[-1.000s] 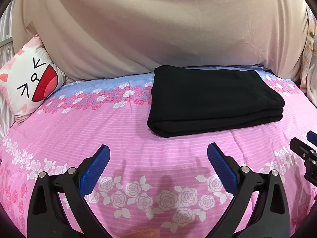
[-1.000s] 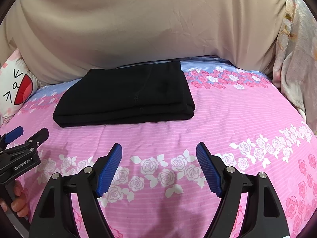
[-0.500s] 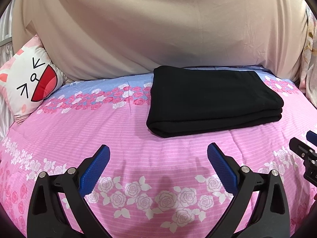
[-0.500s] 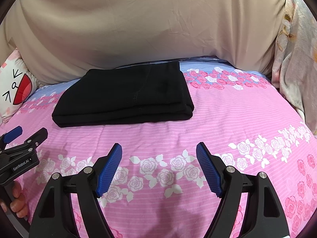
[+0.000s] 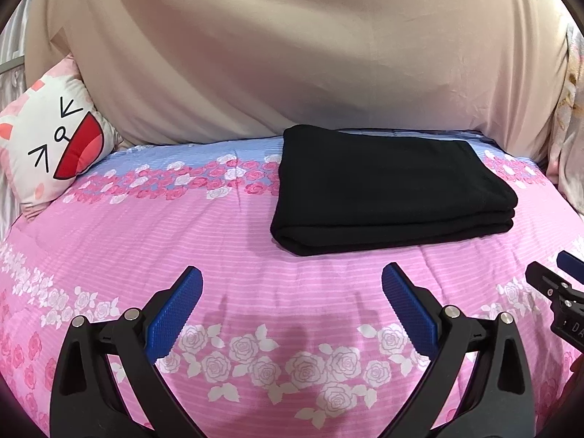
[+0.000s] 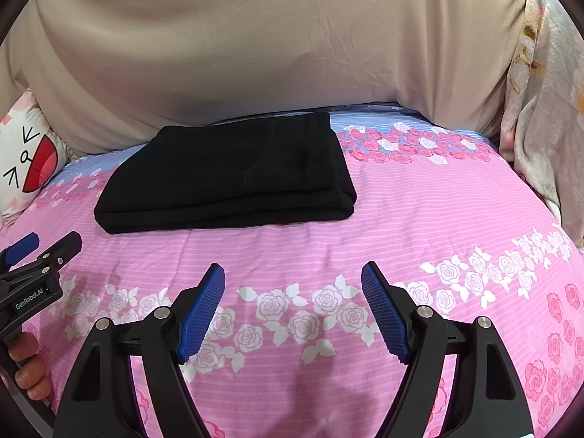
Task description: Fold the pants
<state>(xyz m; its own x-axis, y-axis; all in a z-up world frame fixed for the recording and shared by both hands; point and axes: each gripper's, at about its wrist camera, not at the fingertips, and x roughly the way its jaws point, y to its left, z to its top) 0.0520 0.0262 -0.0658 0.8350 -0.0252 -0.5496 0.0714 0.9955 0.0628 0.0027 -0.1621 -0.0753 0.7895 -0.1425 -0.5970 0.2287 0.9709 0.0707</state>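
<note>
Black pants [image 5: 387, 189] [image 6: 233, 175] lie folded into a flat rectangular stack on the pink floral bedspread [image 5: 255, 241], near its far side. My left gripper [image 5: 292, 277] hovers open over the bedspread, a short way in front of the stack, with nothing between its blue pads. My right gripper [image 6: 294, 273] is open too, empty, and equally short of the pants. In the right wrist view the left gripper [image 6: 40, 248] shows at the left edge, held by a hand [image 6: 25, 365]. The right gripper's tip [image 5: 558, 273] shows at the right edge of the left wrist view.
A beige sheet [image 5: 292, 54] rises like a wall behind the bed. A white cartoon-face pillow [image 5: 51, 146] leans at the far left. Pale flowered fabric [image 6: 547, 109] hangs at the far right. Bare bedspread stretches between the grippers and the pants.
</note>
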